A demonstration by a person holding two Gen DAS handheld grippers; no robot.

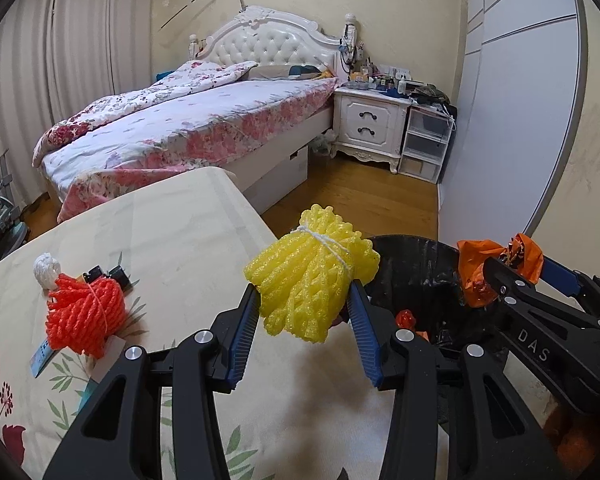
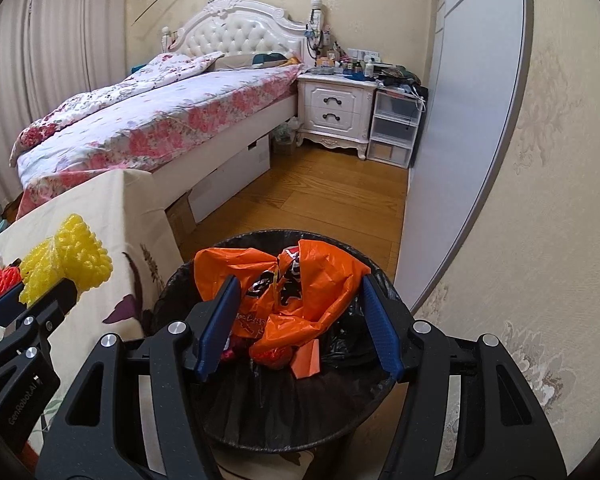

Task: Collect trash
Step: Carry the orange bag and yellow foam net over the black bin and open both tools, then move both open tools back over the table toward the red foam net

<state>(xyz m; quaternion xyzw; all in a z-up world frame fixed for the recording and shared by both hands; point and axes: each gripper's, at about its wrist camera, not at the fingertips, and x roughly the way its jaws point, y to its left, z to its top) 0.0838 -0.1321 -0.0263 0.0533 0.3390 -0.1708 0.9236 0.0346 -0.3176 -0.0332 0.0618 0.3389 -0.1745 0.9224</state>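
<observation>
Trash in play is a yellow foam net bundle [image 1: 314, 276], tied with white string and pinched at its lower half between the 2 blue pads of the left gripper [image 1: 305, 322]; its upper part rises past the fingertips, over the table's edge. Right of those fingers the right gripper [image 2: 298, 316] holds an orange plastic bag [image 2: 296, 280] above the bin [image 2: 284, 420]; in the right wrist view the bag fills the gap between the widely spaced pads and touches both, and the left wrist view shows it clamped at the fingertips. Below those fingers, inside the black-lined bin, lie more orange scraps. Left of the left fingers, an orange foam net bundle [image 1: 86, 314] rests on the floral tablecloth [image 1: 172, 240], a small white net ball [image 1: 47, 269] touching its far side. Beyond both grippers stand a bed [image 1: 188, 120] and a white nightstand [image 1: 370, 124]
</observation>
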